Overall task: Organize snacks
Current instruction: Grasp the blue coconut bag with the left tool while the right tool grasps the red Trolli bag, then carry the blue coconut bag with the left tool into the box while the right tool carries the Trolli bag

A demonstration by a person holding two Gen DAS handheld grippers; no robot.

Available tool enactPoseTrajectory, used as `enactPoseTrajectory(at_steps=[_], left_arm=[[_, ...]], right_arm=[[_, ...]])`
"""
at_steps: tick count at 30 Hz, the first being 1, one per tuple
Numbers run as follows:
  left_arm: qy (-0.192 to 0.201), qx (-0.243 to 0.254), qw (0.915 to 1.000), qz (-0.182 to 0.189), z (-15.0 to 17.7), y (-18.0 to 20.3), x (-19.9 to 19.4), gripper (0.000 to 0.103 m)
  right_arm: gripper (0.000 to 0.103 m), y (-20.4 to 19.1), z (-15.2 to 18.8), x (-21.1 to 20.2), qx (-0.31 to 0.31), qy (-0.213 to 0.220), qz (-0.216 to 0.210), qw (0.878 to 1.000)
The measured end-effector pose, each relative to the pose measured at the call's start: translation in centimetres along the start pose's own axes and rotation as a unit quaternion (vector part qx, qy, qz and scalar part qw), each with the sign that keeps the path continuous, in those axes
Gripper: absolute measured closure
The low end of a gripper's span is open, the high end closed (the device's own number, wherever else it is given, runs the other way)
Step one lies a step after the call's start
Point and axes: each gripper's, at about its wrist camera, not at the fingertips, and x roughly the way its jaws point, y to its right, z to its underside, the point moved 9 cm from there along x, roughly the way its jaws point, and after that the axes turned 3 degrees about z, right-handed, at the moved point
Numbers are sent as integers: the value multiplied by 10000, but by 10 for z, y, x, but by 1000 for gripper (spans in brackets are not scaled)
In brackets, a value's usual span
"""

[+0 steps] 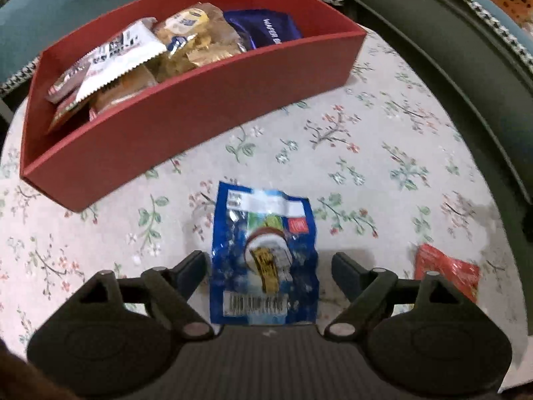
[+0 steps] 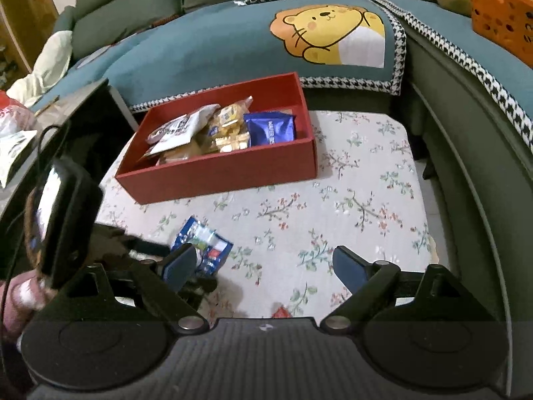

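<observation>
A red box (image 1: 186,106) holds several snack packets, among them a dark blue wafer pack (image 1: 266,30) and a white packet (image 1: 123,56). A blue snack packet (image 1: 263,253) lies flat on the floral tablecloth in front of the box. My left gripper (image 1: 268,263) is open, its fingers on either side of the blue packet, close above the cloth. A red packet (image 1: 446,273) lies to its right. In the right wrist view, my right gripper (image 2: 265,266) is open and empty above the cloth. There the box (image 2: 220,170), the blue packet (image 2: 203,243) and the left gripper's fingers show.
The small table (image 2: 366,180) has a floral cloth and ends at the right and far edges. A green sofa with a teal lion-print cover (image 2: 326,36) wraps the back and right. An orange basket (image 2: 499,10) sits on the sofa. A red packet corner (image 2: 281,311) peeks below.
</observation>
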Motion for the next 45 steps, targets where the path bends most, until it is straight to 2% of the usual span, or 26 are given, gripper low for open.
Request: enactPoseTrajectory(at_steps=[4, 5, 10, 15, 20, 21, 25, 27, 29, 33, 36, 39, 45], left_arm=[[130, 117, 9993, -344, -1, 3, 2, 0], [155, 155, 9993, -304, 0, 6, -1, 4], [96, 151, 9990, -413, 10, 1, -6, 4], [127, -74, 9993, -348, 15, -10, -22, 4], [278, -277, 9992, -115, 21, -14, -44, 4], [299, -306, 9990, -96, 21, -14, -45, 4], [320, -424, 9986, 10, 22, -18, -49, 4], [322, -456, 9984, -3, 22, -19, -48, 4], [299, -473, 9984, -6, 24, -22, -47, 4], [251, -490, 9985, -28, 30, -28, -46, 3], [199, -478, 9986, -77, 35, -29, -43, 3], [105, -434, 9989, -103, 41, -27, -38, 3], [-22, -243, 9995, -202, 50, -16, -30, 3]], right_arm=[[10, 7, 13, 9, 76, -217, 120, 9997], [10, 9, 16, 10, 102, -266, 136, 9995], [10, 20, 38, 14, 345, -481, 222, 9980], [10, 20, 74, 28, 718, -1015, 189, 9921], [8, 6, 104, 49, 1016, -1486, 142, 9836], [5, 4, 102, 51, 1074, -1444, 149, 9836], [5, 3, 88, 57, 1271, -1287, 279, 9831], [6, 2, 79, 62, 1157, -1167, 439, 9854], [8, -1, 77, 69, 724, -1133, 757, 9880], [22, -14, 81, 68, -128, -1158, 1098, 9871], [34, -17, 85, 62, -370, -1133, 1081, 9870], [39, -21, 88, 58, -481, -1123, 1028, 9872], [35, -24, 86, 57, -386, -1113, 775, 9900]])
